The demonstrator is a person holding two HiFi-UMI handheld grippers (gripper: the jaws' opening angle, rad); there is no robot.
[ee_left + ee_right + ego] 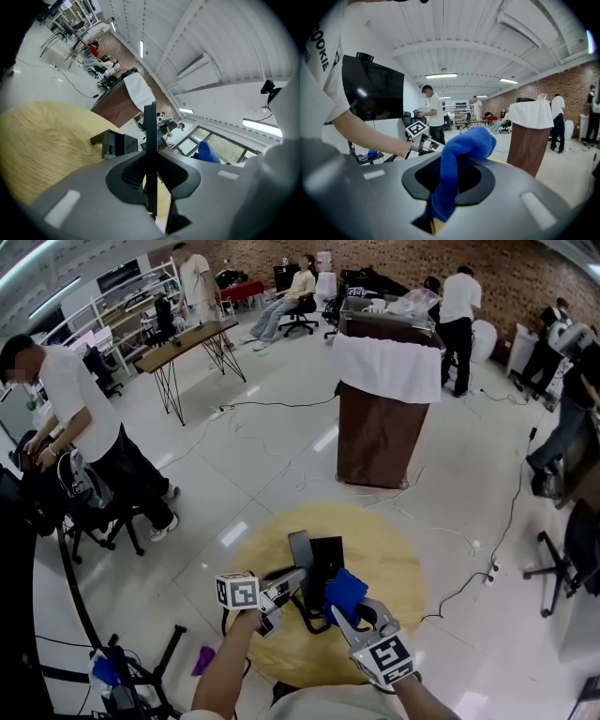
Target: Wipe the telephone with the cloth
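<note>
On the round wooden table (398,563) stands the black telephone base (328,561), also seen in the left gripper view (114,143). My left gripper (292,579) is shut on a thin dark flat handset (299,554), held up edge-on between the jaws (150,126); a black cord (314,622) loops below it. My right gripper (342,604) is shut on a blue cloth (345,589), bunched above its jaws (461,150), just right of the handset and above the base. The cloth (206,153) shows beyond the left gripper (151,187).
A brown lectern (380,432) draped in white stands beyond the table. A person (89,427) bends over a chair at left, others work at the back. Cables (487,559) trail on the white floor; an office chair (572,563) stands at right.
</note>
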